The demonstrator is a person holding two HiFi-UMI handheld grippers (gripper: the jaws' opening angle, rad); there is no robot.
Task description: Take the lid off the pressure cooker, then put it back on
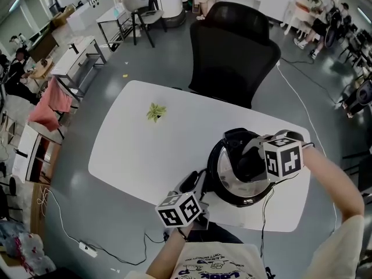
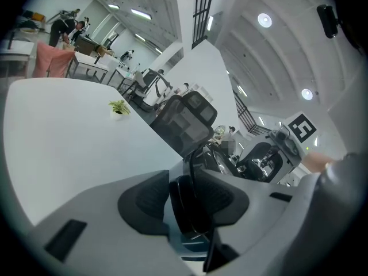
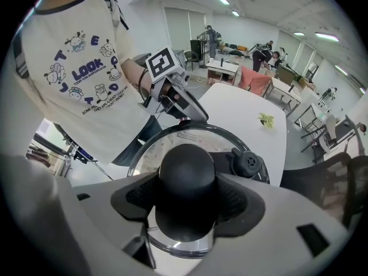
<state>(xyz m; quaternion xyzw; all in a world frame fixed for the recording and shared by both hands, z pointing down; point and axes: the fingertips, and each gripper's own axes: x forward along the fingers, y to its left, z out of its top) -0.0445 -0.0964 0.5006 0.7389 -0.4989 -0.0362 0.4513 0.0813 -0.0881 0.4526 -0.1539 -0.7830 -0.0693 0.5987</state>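
A black pressure cooker (image 1: 241, 199) stands near the front right of the white table (image 1: 139, 150), its shiny lid (image 1: 226, 170) resting on it. My right gripper (image 1: 251, 164) points steeply down over the lid. In the right gripper view it (image 3: 187, 203) is shut on the round black lid knob (image 3: 187, 180), a pad against each side. A black valve (image 3: 248, 164) sits beside the knob. My left gripper (image 1: 202, 186) reaches in from the front left. It (image 2: 187, 197) is shut on the cooker's black side handle (image 2: 183, 211).
A black office chair (image 1: 232, 51) stands against the table's far edge. A small green plant (image 1: 155, 112) lies on the table to the left of the cooker. A cable and power strip (image 1: 87, 249) lie on the floor. Desks and people fill the room beyond.
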